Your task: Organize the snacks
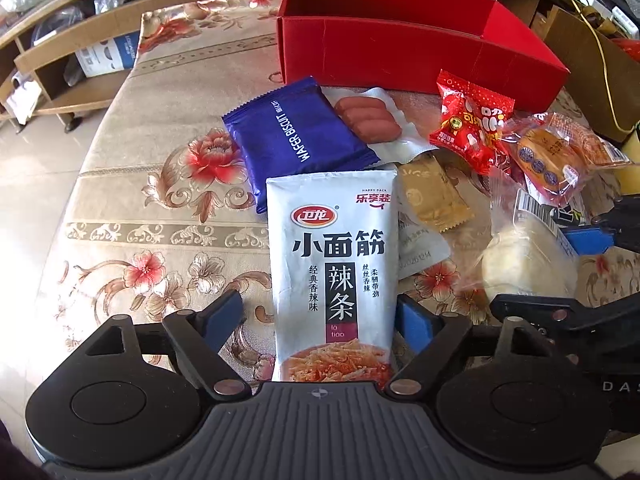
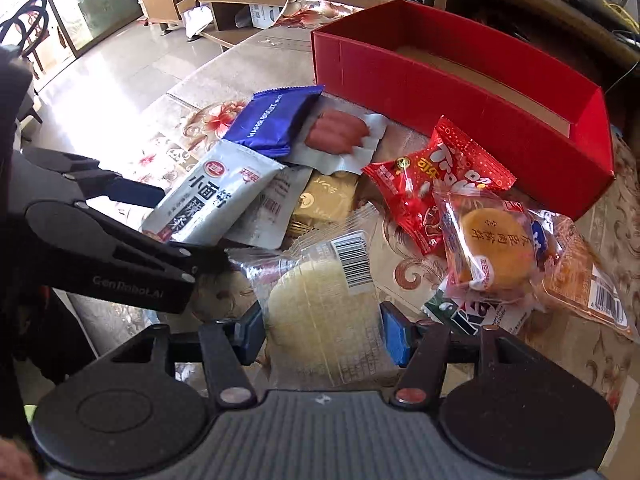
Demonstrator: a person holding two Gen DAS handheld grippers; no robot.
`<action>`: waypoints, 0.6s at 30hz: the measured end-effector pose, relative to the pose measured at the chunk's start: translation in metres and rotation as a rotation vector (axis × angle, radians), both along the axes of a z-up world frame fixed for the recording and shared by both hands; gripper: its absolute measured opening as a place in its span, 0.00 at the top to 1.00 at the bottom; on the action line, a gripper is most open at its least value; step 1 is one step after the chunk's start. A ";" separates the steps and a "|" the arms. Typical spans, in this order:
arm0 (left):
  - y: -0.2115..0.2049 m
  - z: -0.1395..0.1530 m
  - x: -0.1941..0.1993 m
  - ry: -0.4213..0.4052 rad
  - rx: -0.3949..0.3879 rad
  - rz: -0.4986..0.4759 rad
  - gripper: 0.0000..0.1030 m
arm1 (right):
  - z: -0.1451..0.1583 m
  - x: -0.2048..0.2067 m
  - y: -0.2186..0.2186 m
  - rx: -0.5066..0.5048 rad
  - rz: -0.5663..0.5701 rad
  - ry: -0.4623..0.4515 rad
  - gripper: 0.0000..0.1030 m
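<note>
A white latiao packet (image 1: 334, 276) lies between the fingers of my left gripper (image 1: 320, 320), which is open; the right pad touches its edge, the left pad stands apart. The packet also shows in the right wrist view (image 2: 216, 196). My right gripper (image 2: 320, 330) is open around a clear-wrapped pale cake (image 2: 320, 312), also seen in the left wrist view (image 1: 528, 260). Behind lie a blue wafer packet (image 1: 296, 136), a sausage pack (image 1: 368, 118), a red candy bag (image 1: 472, 120), a gold packet (image 1: 434, 196) and a wrapped round bun (image 2: 496, 248). An open red box (image 1: 400, 52) stands at the back; what shows of its floor is bare.
The snacks lie on a floral-cloth table (image 1: 160, 208). Its left edge drops to a tiled floor (image 1: 36, 168). Wooden shelves (image 1: 80, 64) stand beyond. A cardboard box (image 1: 592, 72) with a yellow cable is at the right.
</note>
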State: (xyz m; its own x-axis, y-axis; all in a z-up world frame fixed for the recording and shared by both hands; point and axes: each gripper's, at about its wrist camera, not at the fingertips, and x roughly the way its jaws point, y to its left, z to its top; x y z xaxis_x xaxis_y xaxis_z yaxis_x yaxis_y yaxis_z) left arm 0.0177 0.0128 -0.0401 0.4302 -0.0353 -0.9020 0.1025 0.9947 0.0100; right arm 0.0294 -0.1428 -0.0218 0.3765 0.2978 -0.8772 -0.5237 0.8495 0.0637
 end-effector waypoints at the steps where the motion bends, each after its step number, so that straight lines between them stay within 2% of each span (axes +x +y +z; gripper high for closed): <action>1: 0.000 0.000 0.000 -0.002 0.002 0.002 0.14 | 0.000 0.005 0.002 0.000 -0.008 -0.003 0.48; 7: 0.000 -0.005 0.009 -0.014 0.014 0.014 0.04 | -0.010 0.012 0.006 -0.002 -0.019 0.013 0.45; 9: -0.003 -0.009 0.010 -0.023 0.053 0.007 0.00 | -0.011 0.011 0.005 0.005 -0.016 0.003 0.43; 11: 0.000 -0.010 0.012 -0.022 0.038 0.025 0.00 | -0.013 0.013 0.003 0.030 -0.033 0.009 0.39; 14: 0.001 -0.011 0.012 -0.030 0.037 0.028 0.00 | -0.014 0.015 0.001 0.066 -0.035 0.033 0.28; 15: 0.001 -0.011 0.011 -0.034 0.041 0.026 0.00 | -0.015 0.016 0.001 0.070 -0.042 0.046 0.21; 18: 0.003 -0.011 0.009 -0.037 0.038 0.025 0.00 | -0.018 0.017 0.003 0.047 -0.046 0.060 0.09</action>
